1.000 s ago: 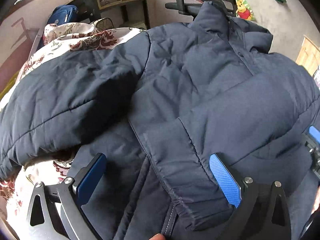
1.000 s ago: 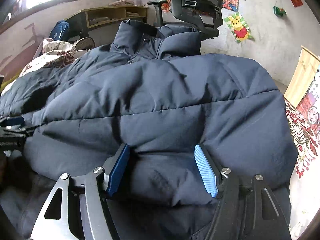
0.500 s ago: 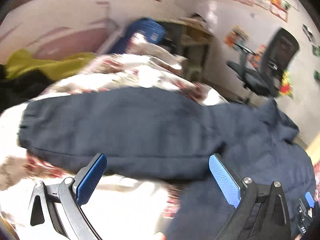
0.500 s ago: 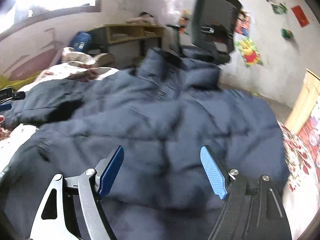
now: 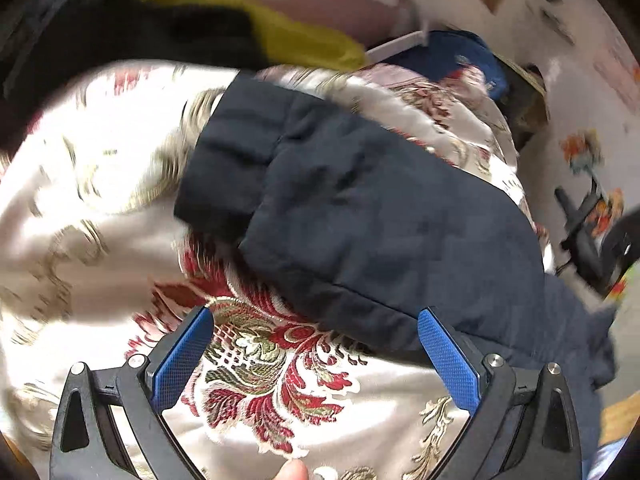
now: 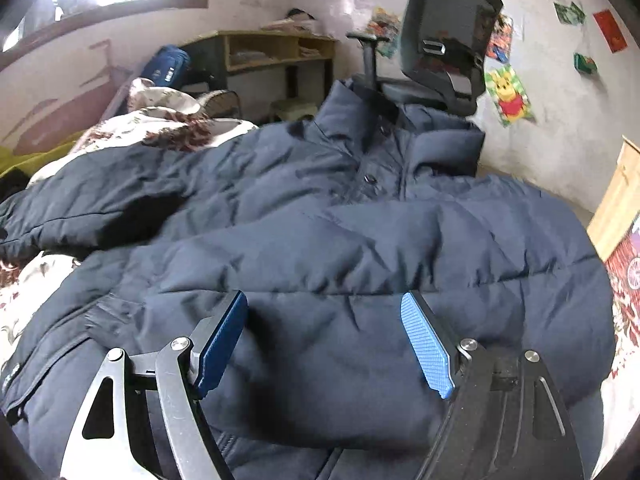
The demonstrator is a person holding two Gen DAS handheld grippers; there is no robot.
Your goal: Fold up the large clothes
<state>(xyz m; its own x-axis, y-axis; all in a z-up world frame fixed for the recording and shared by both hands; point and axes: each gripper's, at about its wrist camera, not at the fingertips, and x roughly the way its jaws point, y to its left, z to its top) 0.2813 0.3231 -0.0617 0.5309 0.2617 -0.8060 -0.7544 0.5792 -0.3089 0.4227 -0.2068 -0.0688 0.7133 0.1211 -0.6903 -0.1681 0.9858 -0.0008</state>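
With both the left claw point(image 5: 316, 354) and right claw point(image 6: 324, 340) wide open and empty, grip the sleeve point(image 5: 360, 216) near its cuff and fold it across the jacket point(image 6: 360, 248).

Jacket point(image 6: 340, 240) lies spread on the bedspread point(image 6: 24, 292), collar toward the chair point(image 6: 448, 32); right gripper point(image 6: 324, 340) above its lower part, jaws apart, nothing gripped; shelf point(image 6: 276, 48) left of chair.

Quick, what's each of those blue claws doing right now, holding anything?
Left gripper: open, holding nothing, above the floral bedspread.
Right gripper: open, holding nothing, over the navy jacket.
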